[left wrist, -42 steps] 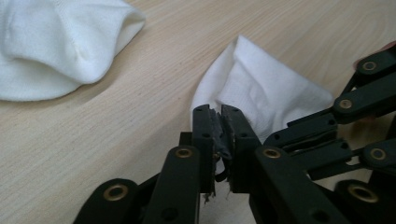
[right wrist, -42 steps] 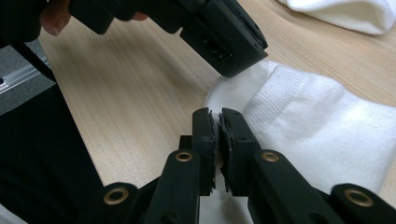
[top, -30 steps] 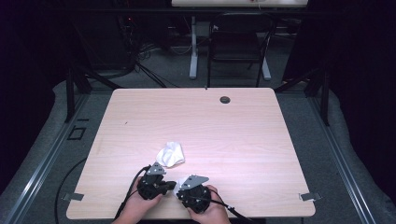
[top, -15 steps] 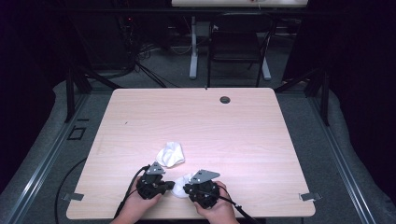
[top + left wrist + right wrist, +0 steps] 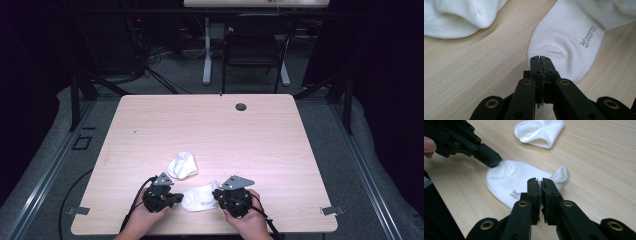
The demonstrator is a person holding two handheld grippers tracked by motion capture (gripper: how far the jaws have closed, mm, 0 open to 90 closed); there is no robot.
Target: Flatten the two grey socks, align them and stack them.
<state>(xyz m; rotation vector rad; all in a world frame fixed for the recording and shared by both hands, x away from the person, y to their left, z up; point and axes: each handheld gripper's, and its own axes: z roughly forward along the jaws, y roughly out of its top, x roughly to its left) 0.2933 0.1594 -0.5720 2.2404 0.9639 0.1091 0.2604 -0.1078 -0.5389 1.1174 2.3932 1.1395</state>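
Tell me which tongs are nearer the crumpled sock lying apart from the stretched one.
Left. The left tongs sit just below the crumpled sock, shut on one end of the stretched sock. The right tongs grip its other end, farther to the right.

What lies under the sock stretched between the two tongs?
The near sock lies flat on the wooden table, pinched at each end by the left tongs and right tongs. Whatever is beneath its fabric is covered.
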